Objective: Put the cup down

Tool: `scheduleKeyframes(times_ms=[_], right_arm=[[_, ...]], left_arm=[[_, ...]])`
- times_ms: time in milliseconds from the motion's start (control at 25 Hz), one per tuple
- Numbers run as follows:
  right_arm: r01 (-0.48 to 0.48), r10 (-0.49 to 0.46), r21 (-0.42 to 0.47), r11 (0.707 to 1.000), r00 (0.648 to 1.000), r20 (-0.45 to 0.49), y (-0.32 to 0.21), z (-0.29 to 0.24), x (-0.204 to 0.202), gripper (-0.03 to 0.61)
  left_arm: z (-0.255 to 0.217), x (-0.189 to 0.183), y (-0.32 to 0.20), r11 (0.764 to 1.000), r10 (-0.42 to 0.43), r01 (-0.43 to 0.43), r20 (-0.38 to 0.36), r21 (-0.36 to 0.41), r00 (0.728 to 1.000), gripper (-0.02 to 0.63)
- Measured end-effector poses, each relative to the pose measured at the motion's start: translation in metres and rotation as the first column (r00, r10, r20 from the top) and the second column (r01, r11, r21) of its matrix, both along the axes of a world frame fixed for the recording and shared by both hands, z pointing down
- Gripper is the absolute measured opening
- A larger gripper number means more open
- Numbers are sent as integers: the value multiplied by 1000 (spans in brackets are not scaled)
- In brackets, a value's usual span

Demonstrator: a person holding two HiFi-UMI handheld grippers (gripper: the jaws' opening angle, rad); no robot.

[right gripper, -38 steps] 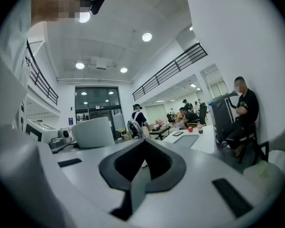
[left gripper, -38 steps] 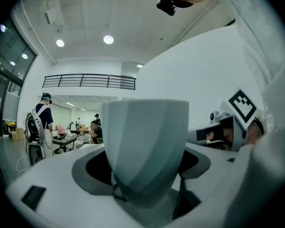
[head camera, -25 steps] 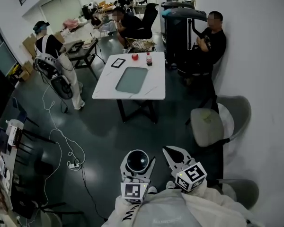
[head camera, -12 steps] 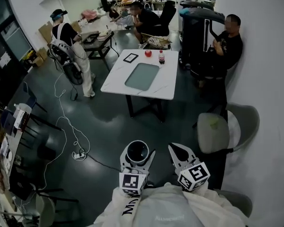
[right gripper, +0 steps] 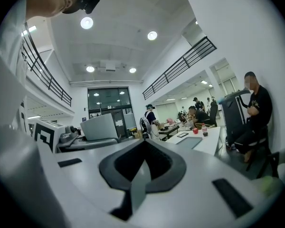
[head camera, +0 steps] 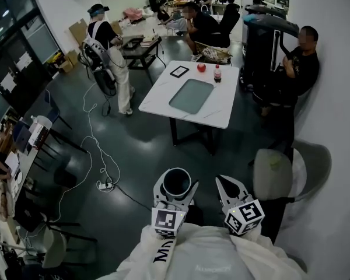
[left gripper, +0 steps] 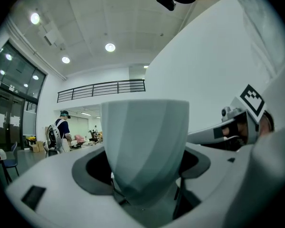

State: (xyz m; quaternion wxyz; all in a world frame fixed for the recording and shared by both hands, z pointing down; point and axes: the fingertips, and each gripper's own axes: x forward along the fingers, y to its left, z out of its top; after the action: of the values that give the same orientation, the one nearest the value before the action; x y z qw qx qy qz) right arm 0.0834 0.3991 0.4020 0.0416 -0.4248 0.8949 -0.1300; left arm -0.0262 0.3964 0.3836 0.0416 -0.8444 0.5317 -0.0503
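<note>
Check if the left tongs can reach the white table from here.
Probably not yet. The left tongs hold the cup close to the body, and the table stands well ahead across open floor. Nothing blocks the way; walking closer should do.

indoor, even overhead light from round ceiling lamps [left gripper: 109, 47]; lamps blown out white. dark floor [head camera: 134, 150] shows soft sheen, shadows faint. strong fisheye bending all views; black vignette at corners of both gripper views. cup [left gripper: 146, 146] close to lens, soft focus; distant room slightly hazy.
</note>
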Motion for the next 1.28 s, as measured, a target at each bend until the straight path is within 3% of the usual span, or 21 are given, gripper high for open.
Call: scheduleKeyframes(times_ms=[360,1280], right_arm=[[-11,11,-4,1000,1000,-17,-67,18,-8,6],[-82,78,-61,995,995,-54,-324,27,-81,6]], left_arm=[[18,-13,-69,1000,-6,6,-11,11,1000,382],[27,-90,-330,997,48,-49,-16,-56,999,382]])
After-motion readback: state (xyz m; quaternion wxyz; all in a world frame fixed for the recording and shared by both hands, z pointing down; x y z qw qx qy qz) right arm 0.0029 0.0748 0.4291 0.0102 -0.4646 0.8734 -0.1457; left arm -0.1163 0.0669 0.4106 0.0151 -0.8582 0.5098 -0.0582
